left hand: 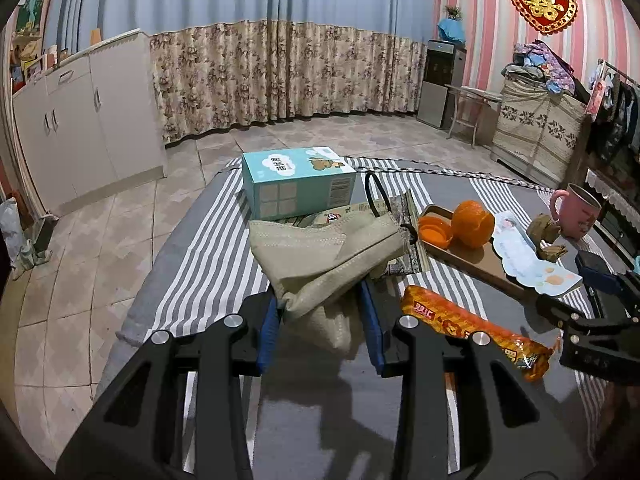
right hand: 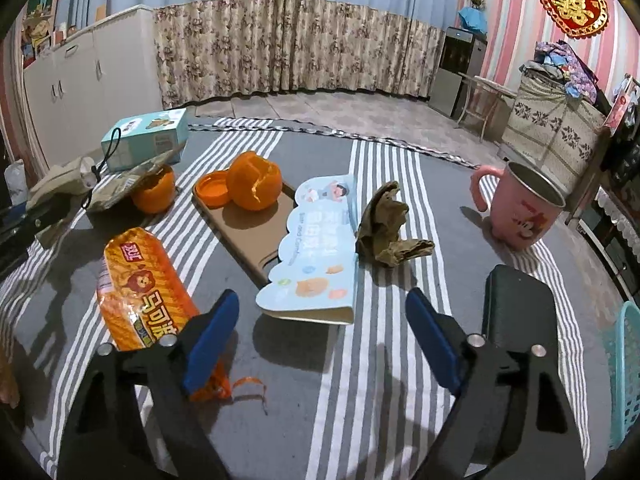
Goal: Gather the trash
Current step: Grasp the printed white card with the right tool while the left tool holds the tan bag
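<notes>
My left gripper [left hand: 320,320] is shut on a crumpled beige face mask [left hand: 320,256], whose black ear loop [left hand: 376,196] sticks up behind it. An orange snack wrapper [left hand: 472,332] lies just right of it on the striped cloth. My right gripper [right hand: 320,340] stands open over the cloth with nothing between its pads; its left finger [right hand: 212,336] overlaps the near end of the wrapper [right hand: 140,284]. Ahead lie a crumpled brown paper [right hand: 384,224] and orange peel [right hand: 252,184] on a brown tray [right hand: 248,240].
A blue picture booklet [right hand: 316,248] lies beside the tray. A pink mug [right hand: 524,208] stands at the right, a black box [right hand: 516,304] and a teal basket [right hand: 628,360] nearer. A teal carton [left hand: 296,180] sits at the table's far edge.
</notes>
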`<action>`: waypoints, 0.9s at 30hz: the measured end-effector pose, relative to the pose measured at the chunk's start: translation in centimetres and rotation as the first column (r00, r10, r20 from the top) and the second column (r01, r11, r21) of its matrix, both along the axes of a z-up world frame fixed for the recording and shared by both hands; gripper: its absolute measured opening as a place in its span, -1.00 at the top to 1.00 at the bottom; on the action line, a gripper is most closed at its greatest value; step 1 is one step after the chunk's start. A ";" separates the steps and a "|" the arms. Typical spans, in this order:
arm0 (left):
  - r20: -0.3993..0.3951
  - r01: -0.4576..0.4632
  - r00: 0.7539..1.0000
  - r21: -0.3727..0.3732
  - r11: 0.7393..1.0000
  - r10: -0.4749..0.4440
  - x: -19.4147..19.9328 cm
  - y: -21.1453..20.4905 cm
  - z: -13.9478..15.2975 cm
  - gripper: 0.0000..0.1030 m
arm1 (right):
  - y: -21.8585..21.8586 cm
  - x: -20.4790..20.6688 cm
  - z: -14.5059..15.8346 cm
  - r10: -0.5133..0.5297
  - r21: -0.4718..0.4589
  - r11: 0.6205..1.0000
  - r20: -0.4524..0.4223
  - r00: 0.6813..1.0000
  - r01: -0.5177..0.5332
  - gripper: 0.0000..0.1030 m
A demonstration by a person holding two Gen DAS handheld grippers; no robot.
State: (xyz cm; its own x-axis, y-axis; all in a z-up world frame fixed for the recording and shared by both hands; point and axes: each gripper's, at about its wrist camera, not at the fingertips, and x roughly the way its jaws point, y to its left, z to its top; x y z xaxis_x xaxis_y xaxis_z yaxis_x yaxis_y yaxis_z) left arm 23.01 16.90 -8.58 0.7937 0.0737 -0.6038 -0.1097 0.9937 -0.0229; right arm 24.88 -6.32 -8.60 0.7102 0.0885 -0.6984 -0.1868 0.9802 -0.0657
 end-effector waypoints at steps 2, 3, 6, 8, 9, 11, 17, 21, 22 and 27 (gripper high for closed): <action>0.000 0.000 1.000 0.008 1.000 0.000 0.0 0.0 -0.1 0.32 | -0.1 0.1 0.0 0.000 0.004 1.000 0.002 1.000 0.000 -0.43; 0.002 0.001 1.000 0.013 1.000 -0.001 0.0 -0.1 -0.1 0.32 | -0.1 0.1 -0.1 0.005 0.008 1.000 -0.001 1.000 -0.005 -0.32; -0.001 0.002 1.000 0.023 1.000 -0.002 0.1 -0.2 -0.2 0.32 | 0.0 0.3 -0.2 0.024 0.022 0.999 -0.012 1.000 -0.024 -0.02; -0.003 -0.002 1.000 0.029 1.000 0.002 0.2 -0.3 -0.3 0.32 | -0.2 0.2 0.0 0.026 0.035 0.999 -0.009 1.000 -0.026 0.02; -0.003 -0.003 1.000 0.032 0.999 0.004 0.3 -0.5 -0.2 0.32 | -0.3 0.1 0.0 0.026 0.037 0.999 -0.004 1.000 -0.025 0.02; -0.003 -0.009 1.000 0.045 0.999 0.009 0.2 -0.7 0.0 0.32 | -0.5 -0.4 0.5 0.031 0.038 0.999 0.014 0.999 -0.031 0.02; 0.007 0.003 1.000 0.069 0.998 -0.003 -0.5 -2.3 1.4 0.32 | -2.3 -2.7 2.7 0.056 0.054 0.997 0.076 0.996 -0.061 0.02; 0.036 0.026 0.999 0.079 0.997 -0.029 -1.4 -4.3 3.2 0.32 | -4.6 -5.0 4.9 0.076 0.077 0.993 0.125 0.989 -0.086 0.03; 0.043 0.032 0.998 0.078 0.996 -0.035 -1.8 -4.6 3.5 0.32 | -5.4 -5.7 5.4 0.078 0.082 0.993 0.134 0.988 -0.089 0.03; 0.067 0.066 0.995 0.068 0.996 -0.070 -2.8 -7.5 5.1 0.32 | -10.5 -8.4 6.9 0.046 0.144 0.987 0.150 0.988 -0.068 0.03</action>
